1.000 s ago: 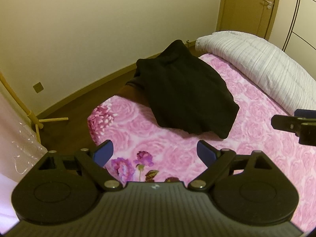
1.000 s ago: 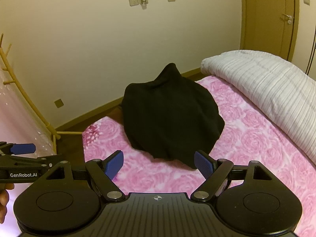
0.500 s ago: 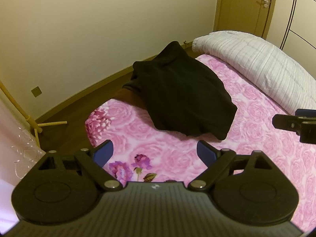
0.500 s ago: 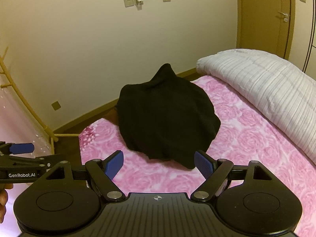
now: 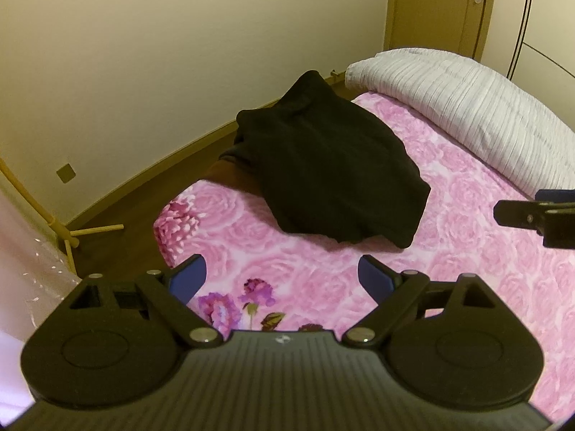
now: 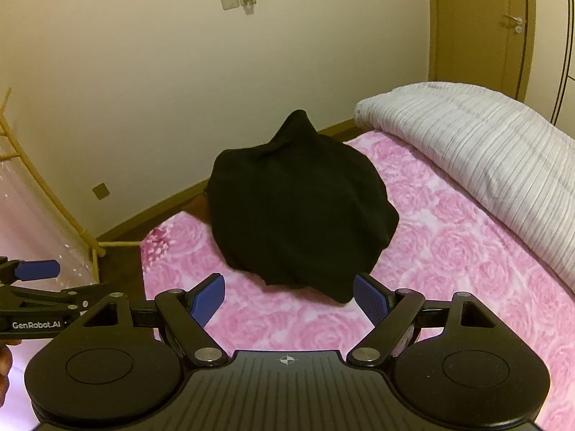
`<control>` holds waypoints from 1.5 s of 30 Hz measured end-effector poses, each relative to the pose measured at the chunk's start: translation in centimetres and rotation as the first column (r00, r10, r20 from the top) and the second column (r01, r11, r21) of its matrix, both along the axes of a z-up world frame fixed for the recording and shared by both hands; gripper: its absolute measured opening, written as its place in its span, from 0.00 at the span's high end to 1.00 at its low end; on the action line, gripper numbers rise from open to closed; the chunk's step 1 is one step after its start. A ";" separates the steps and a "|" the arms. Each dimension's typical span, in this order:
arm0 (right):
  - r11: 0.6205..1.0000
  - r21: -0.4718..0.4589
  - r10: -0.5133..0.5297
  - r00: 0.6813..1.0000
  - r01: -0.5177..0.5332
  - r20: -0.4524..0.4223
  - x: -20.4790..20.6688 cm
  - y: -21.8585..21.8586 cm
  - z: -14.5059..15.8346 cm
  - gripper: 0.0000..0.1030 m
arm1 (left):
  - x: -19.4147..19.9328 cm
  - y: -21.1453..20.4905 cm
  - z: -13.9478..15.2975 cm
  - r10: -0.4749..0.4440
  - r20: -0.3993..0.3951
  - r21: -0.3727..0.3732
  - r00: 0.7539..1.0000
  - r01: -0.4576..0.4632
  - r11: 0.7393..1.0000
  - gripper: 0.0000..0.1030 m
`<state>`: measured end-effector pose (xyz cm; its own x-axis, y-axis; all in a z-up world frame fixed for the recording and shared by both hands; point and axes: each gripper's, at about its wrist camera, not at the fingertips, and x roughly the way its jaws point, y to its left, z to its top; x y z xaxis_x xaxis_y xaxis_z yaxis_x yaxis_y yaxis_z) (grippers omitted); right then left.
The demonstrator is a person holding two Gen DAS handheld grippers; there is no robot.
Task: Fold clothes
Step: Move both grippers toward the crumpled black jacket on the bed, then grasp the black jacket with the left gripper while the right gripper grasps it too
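Note:
A black garment (image 5: 330,172) lies in a folded, rounded bundle near the far corner of a bed with a pink rose-print cover (image 5: 449,258). It also shows in the right wrist view (image 6: 298,208). My left gripper (image 5: 282,278) is open and empty, held above the cover, short of the garment. My right gripper (image 6: 289,298) is open and empty, with the garment's near edge just beyond its fingertips. Each gripper shows at the edge of the other's view.
A rolled white striped duvet (image 5: 467,107) lies along the right side of the bed. A cream wall and brown floor (image 5: 136,208) lie beyond the bed's far edge. A yellow wooden rack (image 6: 46,194) stands at the left. A door (image 6: 478,28) is at the back right.
Both cameras have drifted slightly; the garment sits a little further left and lower in the views. Both grippers stay open and empty. The garment itself has not moved.

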<state>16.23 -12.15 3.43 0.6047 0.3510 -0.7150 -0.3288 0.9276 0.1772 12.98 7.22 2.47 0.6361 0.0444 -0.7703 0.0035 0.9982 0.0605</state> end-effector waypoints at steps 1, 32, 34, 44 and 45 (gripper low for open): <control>1.000 -0.002 0.002 1.000 -0.002 -0.001 0.0 -0.2 -0.1 0.20 | -0.1 0.0 0.0 0.006 -0.002 -0.001 1.000 -0.006 1.000 0.13; 0.916 -0.351 0.203 0.979 -0.193 -0.008 13.8 8.8 -13.3 0.20 | 26.2 7.8 -13.1 -0.161 -0.082 -0.099 0.983 0.153 0.983 0.13; 0.890 -0.392 0.238 0.971 -0.231 -0.033 14.7 10.1 -15.8 0.20 | 29.1 7.9 -15.1 -0.198 -0.102 -0.115 0.975 0.186 0.976 0.14; 0.666 -0.618 0.394 0.901 -0.417 -0.184 19.2 14.4 -26.9 0.26 | 34.8 7.1 -19.8 -0.332 -0.156 -0.188 0.930 0.302 0.935 0.88; 0.657 -0.617 0.404 0.893 -0.433 -0.196 19.4 14.4 -27.2 0.35 | 34.8 7.2 -19.5 -0.334 -0.148 -0.194 0.931 0.304 0.933 0.99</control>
<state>35.68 2.27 -23.81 0.4746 0.0206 -0.8799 -0.7166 0.5895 -0.3727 47.73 14.46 -17.03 0.4493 -0.2757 -0.8498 0.3191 0.9380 -0.1356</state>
